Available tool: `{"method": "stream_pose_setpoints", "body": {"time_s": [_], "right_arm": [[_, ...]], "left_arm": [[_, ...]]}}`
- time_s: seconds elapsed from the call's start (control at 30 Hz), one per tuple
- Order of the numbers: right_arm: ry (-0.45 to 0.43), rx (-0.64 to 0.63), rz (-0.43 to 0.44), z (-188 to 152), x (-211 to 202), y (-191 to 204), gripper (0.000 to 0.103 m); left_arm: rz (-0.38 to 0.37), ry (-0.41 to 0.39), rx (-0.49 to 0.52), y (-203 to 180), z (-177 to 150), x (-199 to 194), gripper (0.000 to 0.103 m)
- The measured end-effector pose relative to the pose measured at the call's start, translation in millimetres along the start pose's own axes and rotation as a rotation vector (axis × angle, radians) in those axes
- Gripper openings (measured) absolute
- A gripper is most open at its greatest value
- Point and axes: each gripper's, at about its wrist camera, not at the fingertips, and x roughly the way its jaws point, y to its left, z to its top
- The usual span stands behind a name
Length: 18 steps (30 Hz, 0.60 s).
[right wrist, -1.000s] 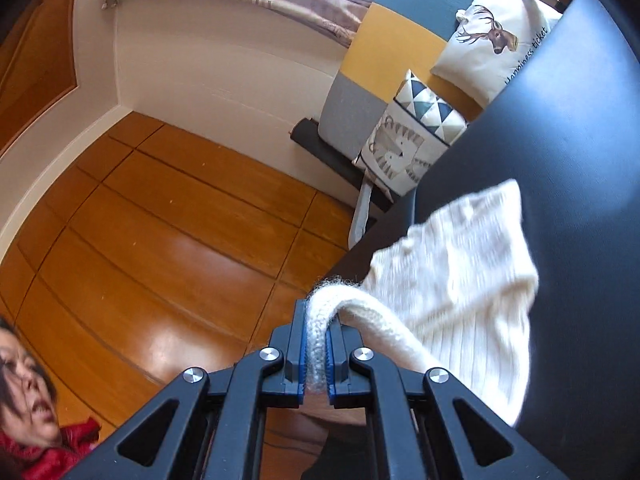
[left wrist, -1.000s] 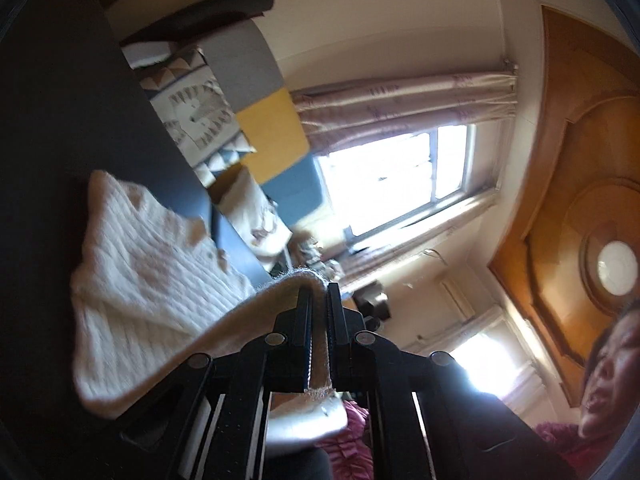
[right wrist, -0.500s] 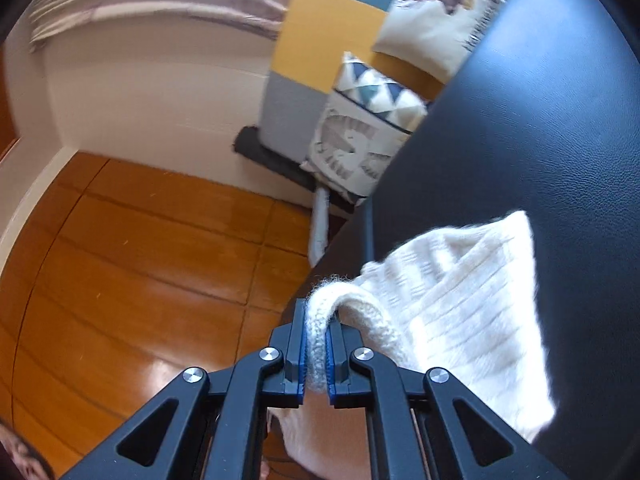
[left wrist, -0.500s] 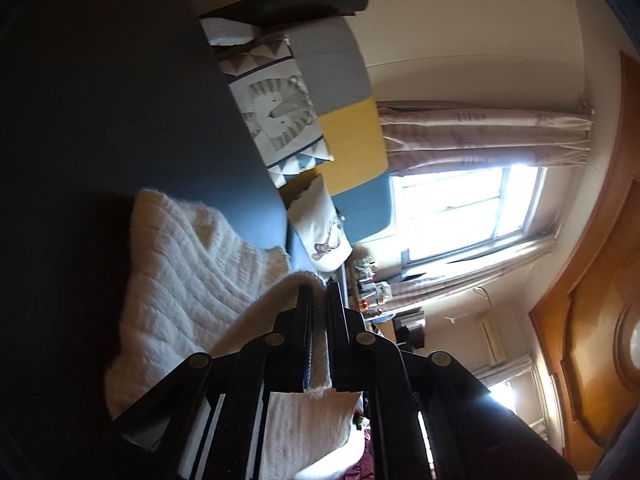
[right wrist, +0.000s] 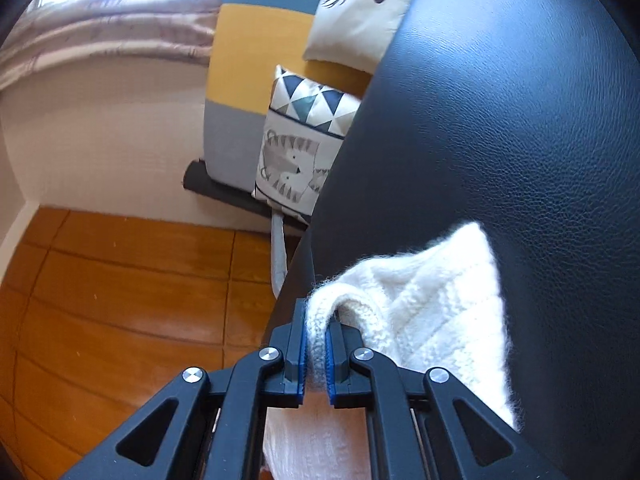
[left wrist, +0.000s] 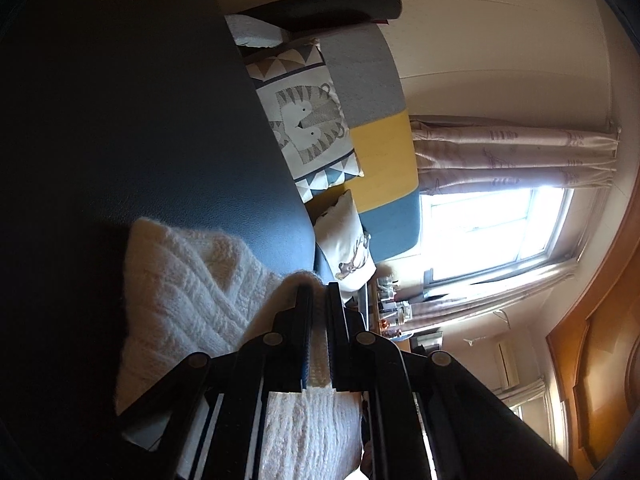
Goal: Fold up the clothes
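Cream knit sweater lies partly on the dark leather counter near its edge, my left tool clamped tight on one thick fold and my right tool pinching another rolled edge, with patterned cushions beyond the counter.

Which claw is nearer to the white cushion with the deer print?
Left. The left claw is just before the deer-print cushion; from the right claw it lies beyond the tiger-print cushion.
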Motion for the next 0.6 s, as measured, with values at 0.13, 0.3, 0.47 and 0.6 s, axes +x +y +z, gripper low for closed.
{"method": "stream_pose_setpoints", "body": {"time_s": [0.13, 0.3, 0.47, 0.6], "right_arm": [[-0.013, 0.008, -0.054, -2, 9, -7, 0.008], [-0.041, -0.033, -0.052, -3, 14, -9, 0.01], [-0.067, -0.032, -0.018, -3, 15, -8, 0.018], [-0.13, 0.027, 0.056, -1, 4, -5, 0.024]], "left_arm": [[0.054, -0.001, -0.023, 14, 1, 9, 0.006], [0.084, -0.006, -0.028, 26, 0, 14, 0.006], [0.105, 0.002, -0.085, 32, 3, 16, 0.009], [0.125, -0.042, -0.152, 25, 10, 1, 0.018]]}}
